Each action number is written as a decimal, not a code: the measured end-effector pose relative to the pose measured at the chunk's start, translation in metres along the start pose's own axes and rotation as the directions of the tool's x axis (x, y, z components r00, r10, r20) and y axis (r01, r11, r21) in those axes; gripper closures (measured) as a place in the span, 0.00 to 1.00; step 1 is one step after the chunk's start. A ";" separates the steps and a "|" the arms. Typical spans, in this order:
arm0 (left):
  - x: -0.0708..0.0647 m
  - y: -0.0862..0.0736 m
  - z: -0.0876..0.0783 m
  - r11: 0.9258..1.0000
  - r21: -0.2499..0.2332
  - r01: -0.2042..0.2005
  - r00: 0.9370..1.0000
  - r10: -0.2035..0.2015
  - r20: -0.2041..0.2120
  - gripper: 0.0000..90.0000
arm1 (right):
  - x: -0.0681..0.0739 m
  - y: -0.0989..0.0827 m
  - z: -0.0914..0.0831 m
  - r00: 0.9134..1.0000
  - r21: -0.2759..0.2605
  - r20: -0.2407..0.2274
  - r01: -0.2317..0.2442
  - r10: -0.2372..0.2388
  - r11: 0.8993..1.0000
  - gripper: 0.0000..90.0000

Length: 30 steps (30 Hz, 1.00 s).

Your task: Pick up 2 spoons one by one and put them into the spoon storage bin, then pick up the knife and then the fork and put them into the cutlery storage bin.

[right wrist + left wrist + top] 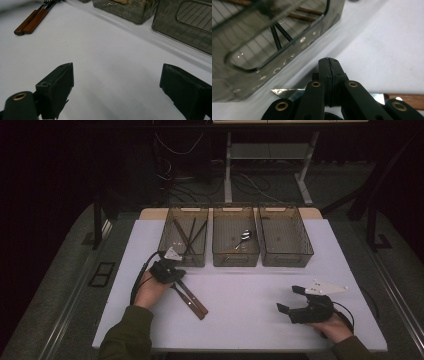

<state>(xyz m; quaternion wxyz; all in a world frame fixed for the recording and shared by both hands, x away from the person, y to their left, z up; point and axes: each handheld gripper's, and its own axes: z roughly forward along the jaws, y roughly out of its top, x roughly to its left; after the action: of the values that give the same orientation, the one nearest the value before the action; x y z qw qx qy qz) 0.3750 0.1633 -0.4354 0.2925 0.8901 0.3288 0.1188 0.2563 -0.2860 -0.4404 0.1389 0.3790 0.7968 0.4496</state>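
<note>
The wooden-handled knife (194, 301) is lying on the white table (250, 315) in the lower left of the high view, slanting from the upper left down to the lower right, with a second wooden-handled utensil (183, 298) lying touching it along its side. In the left gripper view the knife's steel blade (287, 93) is showing at the lower left, its pointed tip aimed toward the left, and its brown handle (404, 100) is running off the right edge. The left gripper (170, 272) is sitting over the blade end of the pair, and in its own view its jaws are pressed flat together with the blade passing under the gripper; I cannot tell whether the pads are pinching any of it. Just above it in the high view, the left bin (165, 240) of three smoky transparent ones is holding dark chopsticks (190, 234); the middle bin (220, 254) is holding a spoon (244, 237), and the right bin (305, 245) is standing just beside it. The right gripper (291, 299) is resting on the table in the lower right, well apart from the knife, its jaws standing wide apart with bare table between them.
</note>
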 end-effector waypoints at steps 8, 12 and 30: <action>-0.006 0.000 0.000 1.000 0.009 -0.029 1.000 0.029 0.007 0.99 | 0.000 0.000 -0.001 1.000 -0.003 -0.002 -0.002 0.002 1.000 0.13; -0.006 -0.002 -0.002 0.999 0.014 -0.029 0.999 0.029 0.021 0.99 | 0.000 0.000 0.000 1.000 -0.003 -0.001 -0.003 0.003 1.000 0.13; -0.010 -0.016 -0.014 0.999 0.023 -0.030 0.999 0.029 0.045 0.99 | -0.001 0.000 0.000 1.000 -0.002 0.003 -0.003 0.003 1.000 0.13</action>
<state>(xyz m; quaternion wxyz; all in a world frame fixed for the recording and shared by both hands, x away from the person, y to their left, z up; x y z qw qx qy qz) 0.3537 0.1729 -0.4340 0.2876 0.9006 0.3104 0.0994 0.2565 -0.2867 -0.4401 0.1397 0.3806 0.7957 0.4500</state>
